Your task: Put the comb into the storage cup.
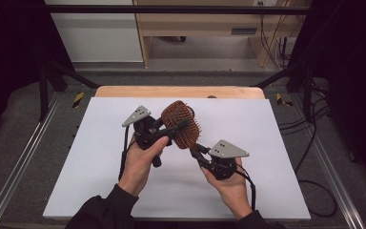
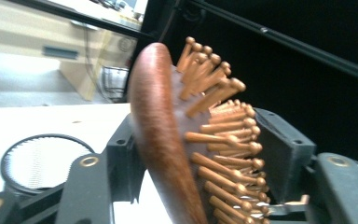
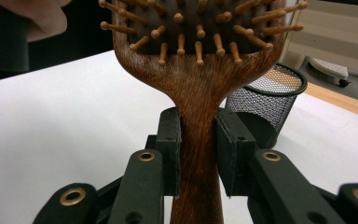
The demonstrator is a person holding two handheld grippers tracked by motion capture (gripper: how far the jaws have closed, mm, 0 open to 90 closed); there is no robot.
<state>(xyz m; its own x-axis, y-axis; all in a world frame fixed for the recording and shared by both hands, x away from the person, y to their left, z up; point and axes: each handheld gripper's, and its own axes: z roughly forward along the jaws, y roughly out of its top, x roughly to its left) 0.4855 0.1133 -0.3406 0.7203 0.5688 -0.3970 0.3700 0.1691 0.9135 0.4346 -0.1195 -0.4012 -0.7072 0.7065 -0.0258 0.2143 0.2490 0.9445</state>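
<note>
A reddish-brown wooden paddle hairbrush with wooden pins [image 1: 182,125] hung in the air above the white worktop [image 1: 76,171], held between both tongs. The left tongs [image 2: 205,158] were clenched across its oval head, one jaw on the smooth back and the other against the pins. The right tongs [image 3: 199,154] were clamped on the narrow handle just below the head. A black wire-mesh cup [image 3: 270,100] stood on the worktop behind the brush.

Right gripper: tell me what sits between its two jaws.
The brush's wooden handle, clamped by both jaws of the right gripper in its own view.
</note>
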